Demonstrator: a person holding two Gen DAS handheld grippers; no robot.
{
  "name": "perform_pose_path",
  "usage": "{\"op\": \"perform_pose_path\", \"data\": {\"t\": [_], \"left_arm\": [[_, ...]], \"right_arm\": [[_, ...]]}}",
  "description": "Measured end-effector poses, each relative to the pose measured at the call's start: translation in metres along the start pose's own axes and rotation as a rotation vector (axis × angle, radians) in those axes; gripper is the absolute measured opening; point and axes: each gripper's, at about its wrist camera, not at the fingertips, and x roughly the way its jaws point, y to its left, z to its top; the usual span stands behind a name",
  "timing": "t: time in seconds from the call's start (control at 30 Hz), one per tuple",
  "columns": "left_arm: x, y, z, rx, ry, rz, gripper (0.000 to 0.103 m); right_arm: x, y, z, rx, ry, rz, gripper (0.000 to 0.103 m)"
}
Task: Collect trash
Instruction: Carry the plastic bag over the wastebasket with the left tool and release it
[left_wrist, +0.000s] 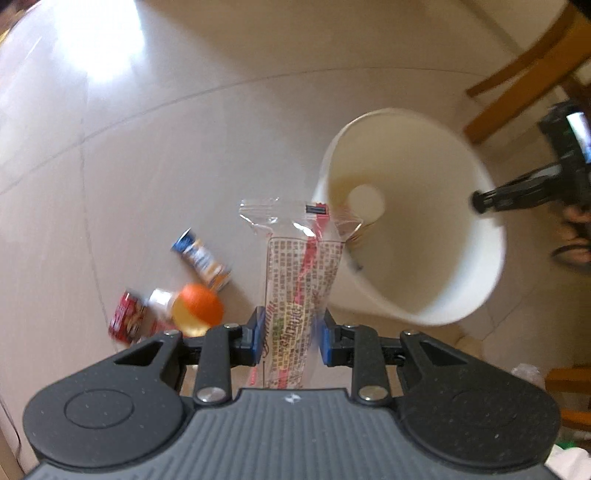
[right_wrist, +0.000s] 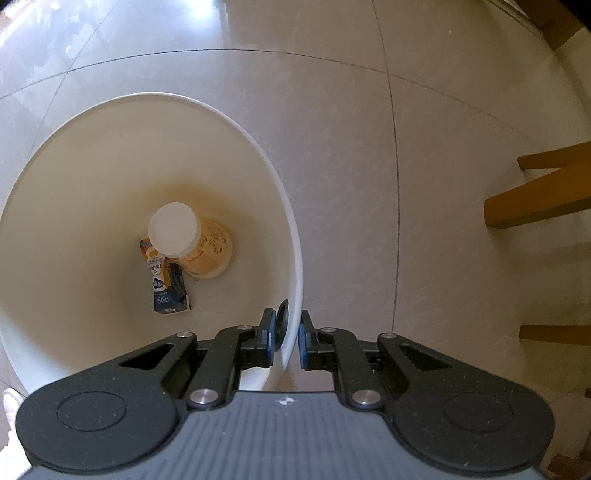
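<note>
Wrapper (left_wrist: 299, 280), clear printed film, judged light, limp, slippery; left gripper (left_wrist: 290, 338) fingers pinch its lower end. Right gripper (right_wrist: 287, 341) fingers clamp the white bin (right_wrist: 236, 133) rim.

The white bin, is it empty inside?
No, a cup and a small blue carton lie at the bottom of the white bin.

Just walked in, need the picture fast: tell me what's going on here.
A person is collecting trash with two handheld grippers. The left gripper is shut on a clear printed wrapper, beside the white bin. The right gripper clamps the bin's rim. A cup and carton are already inside; several pieces remain on the floor.
</note>
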Motion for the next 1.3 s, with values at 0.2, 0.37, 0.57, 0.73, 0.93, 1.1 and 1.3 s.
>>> {"op": "perform_pose_path", "data": {"t": [0.2, 0.37, 0.57, 0.73, 0.93, 1.1, 1.3], "left_arm": [[-0.006, -0.036, 0.038, 0.119, -0.020, -0.039, 0.028], [0.005, -0.056, 0.055, 0.158, -0.027, -0.099, 0.029], [0.012, -0.064, 0.057, 0.142, -0.068, -0.134, 0.079], [0.021, -0.053, 0.052, 0.087, -0.041, -0.122, 0.080], [0.026, -0.029, 0.038, 0.021, -0.043, -0.065, 0.085], [0.035, -0.010, 0.019, -0.001, -0.052, 0.016, 0.085], [0.048, 0.016, -0.014, -0.060, -0.064, 0.083, 0.085]], "right_arm": [[-0.003, -0.005, 0.000, 0.008, 0.001, 0.017, 0.014], [-0.006, -0.011, 0.000, 0.017, -0.001, 0.034, 0.014], [-0.007, -0.014, 0.000, 0.023, 0.000, 0.046, 0.014], [-0.007, -0.015, 0.000, 0.022, 0.005, 0.049, 0.014], [-0.005, -0.013, 0.002, 0.018, 0.012, 0.043, 0.014], [-0.002, -0.011, 0.004, 0.019, 0.017, 0.032, 0.014], [0.001, -0.009, 0.003, 0.027, 0.020, 0.024, 0.014]]}}
